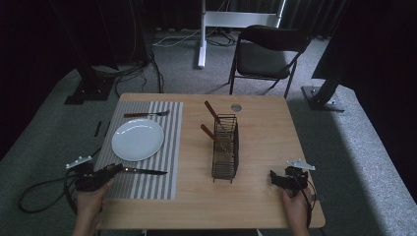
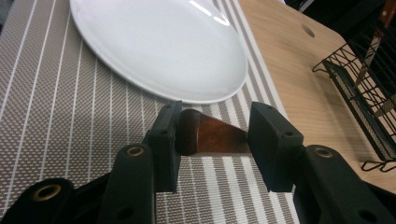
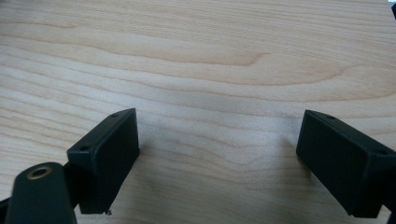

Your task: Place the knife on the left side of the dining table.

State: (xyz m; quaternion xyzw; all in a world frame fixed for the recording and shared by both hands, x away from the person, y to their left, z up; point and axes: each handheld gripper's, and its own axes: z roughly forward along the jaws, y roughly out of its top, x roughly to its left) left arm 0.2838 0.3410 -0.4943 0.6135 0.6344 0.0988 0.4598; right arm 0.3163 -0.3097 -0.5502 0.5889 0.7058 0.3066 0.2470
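A knife with a brown wooden handle [image 2: 212, 137] and dark blade [image 1: 147, 171] lies on the striped placemat [image 1: 169, 123], just in front of the white plate [image 1: 137, 139]. My left gripper [image 1: 115, 168] is low at the mat's front left, its jaws on either side of the handle end. The jaws [image 2: 215, 112] stand apart with a gap beside the handle, so the gripper is open. My right gripper [image 1: 272, 176] rests near the table's front right corner, open over bare wood [image 3: 218, 116], with nothing between its fingers.
A fork [image 1: 146, 114] lies on the mat behind the plate [image 2: 159, 42]. A black wire rack [image 1: 226, 152] stands mid-table with two wooden-handled utensils [image 1: 212, 112] sticking out. A folding chair [image 1: 268, 51] stands beyond the far edge of the table.
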